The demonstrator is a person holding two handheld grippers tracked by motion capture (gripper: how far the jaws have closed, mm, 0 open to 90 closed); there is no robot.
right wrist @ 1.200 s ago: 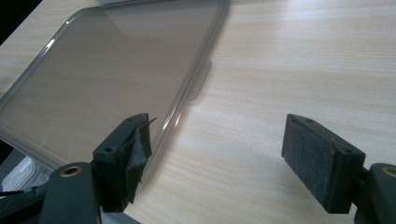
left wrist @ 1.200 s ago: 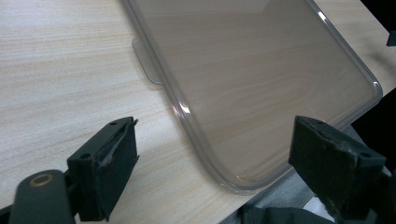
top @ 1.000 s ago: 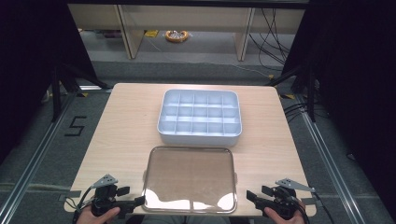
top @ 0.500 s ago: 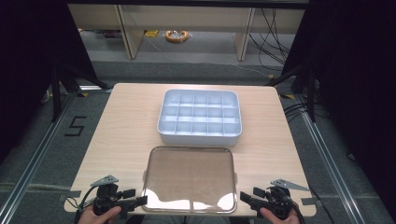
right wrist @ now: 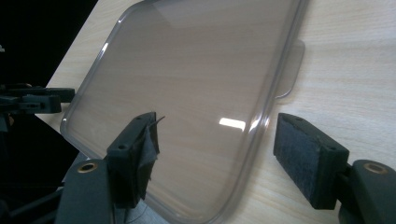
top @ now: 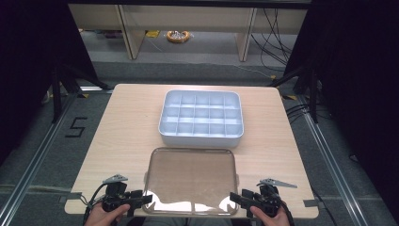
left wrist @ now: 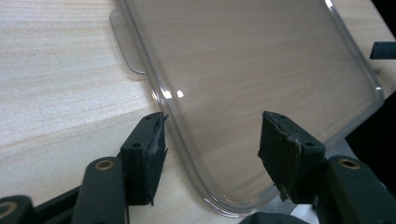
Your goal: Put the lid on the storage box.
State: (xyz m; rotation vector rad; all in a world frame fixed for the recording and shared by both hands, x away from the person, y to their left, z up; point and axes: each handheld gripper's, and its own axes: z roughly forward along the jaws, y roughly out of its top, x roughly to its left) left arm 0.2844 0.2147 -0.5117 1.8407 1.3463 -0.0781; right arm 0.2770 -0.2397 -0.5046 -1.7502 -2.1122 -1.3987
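So the clear lid (top: 190, 181) is lying flat on the counter (top: 127, 127), right at the near edge, with the white divided tray (top: 201, 117) just behind it.

Going left to right from the lid: the left gripper (top: 141, 199) sits at the lid's near left corner, held in the person's left hand (top: 107, 215). From the high view you can't really see what the jaws are doing. The left gripper view sorts that out: the left gripper (left wrist: 212, 144) has its jaws straddling the lid's (left wrist: 261, 70) corner rim. They've just been closing in, but there's a gap between each pad and the plastic, so nothing is pinched yet. That view also shows a little tab (left wrist: 125, 49) sticking out from the lid's side, which is hard to spot from above.

On the lid's near right corner is the right gripper (top: 237, 199). In its own view, the right gripper (right wrist: 217, 142) likewise has the lid's (right wrist: 187, 79) rim between spread jaws that have just been closing a bit, pads not touching it.
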